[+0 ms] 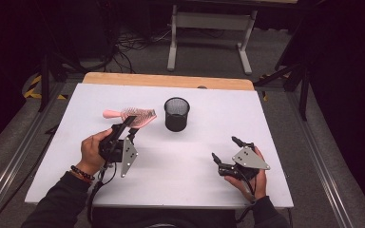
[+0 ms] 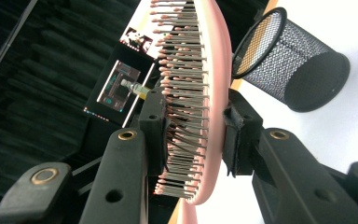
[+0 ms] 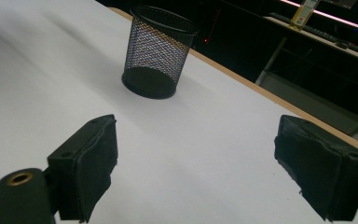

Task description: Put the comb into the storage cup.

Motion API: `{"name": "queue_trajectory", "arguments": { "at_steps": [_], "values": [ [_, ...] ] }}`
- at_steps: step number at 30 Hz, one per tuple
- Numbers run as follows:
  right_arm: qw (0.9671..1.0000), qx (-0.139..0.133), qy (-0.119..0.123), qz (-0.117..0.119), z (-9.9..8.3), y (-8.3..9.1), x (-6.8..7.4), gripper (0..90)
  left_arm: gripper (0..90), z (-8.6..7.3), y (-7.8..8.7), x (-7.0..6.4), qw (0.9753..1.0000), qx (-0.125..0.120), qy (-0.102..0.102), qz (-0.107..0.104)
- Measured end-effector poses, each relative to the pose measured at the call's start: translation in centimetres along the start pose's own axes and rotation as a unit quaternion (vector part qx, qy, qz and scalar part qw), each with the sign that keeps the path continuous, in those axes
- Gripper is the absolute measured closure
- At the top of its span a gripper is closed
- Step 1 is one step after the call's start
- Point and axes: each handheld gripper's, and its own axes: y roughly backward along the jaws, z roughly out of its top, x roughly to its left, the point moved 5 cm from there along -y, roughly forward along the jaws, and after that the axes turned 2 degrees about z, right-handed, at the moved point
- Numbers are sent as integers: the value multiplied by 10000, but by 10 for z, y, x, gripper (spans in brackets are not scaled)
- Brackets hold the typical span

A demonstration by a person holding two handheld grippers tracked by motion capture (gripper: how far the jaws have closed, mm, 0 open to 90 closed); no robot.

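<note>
The pink hairbrush (image 2: 200,93) is clamped by its head between the left gripper (image 2: 193,133) fingers, just beside the mesh cup (image 2: 289,70). The right gripper (image 3: 196,168) fingers are spread wide, holding nothing, above the worktop (image 3: 205,140).

Dark room, grey floor (image 1: 285,52), white-legged table (image 1: 211,21) behind

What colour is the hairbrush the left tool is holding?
Pink. The hairbrush has pink-tipped bristles too, clearest in the left gripper view.
</note>
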Motion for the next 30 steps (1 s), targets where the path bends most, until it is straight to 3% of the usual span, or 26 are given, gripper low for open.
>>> {"name": "queue_trajectory", "arguments": {
  "at_steps": [16,21,26,30],
  "values": [
    [10000,11,0,-70,0,0,-1,126,659,-1,2,13,9984,-124,549,-26],
    [10000,19,-14,-57,0,-1,-1,125,659,-1,2,15,9982,-123,591,-18],
    [10000,-3,-59,-27,0,0,-1,125,659,1,2,20,9966,-153,808,-61],
    [10000,2,-85,-34,0,-1,-2,125,659,2,0,23,9964,-206,814,-78]
  ]
}}
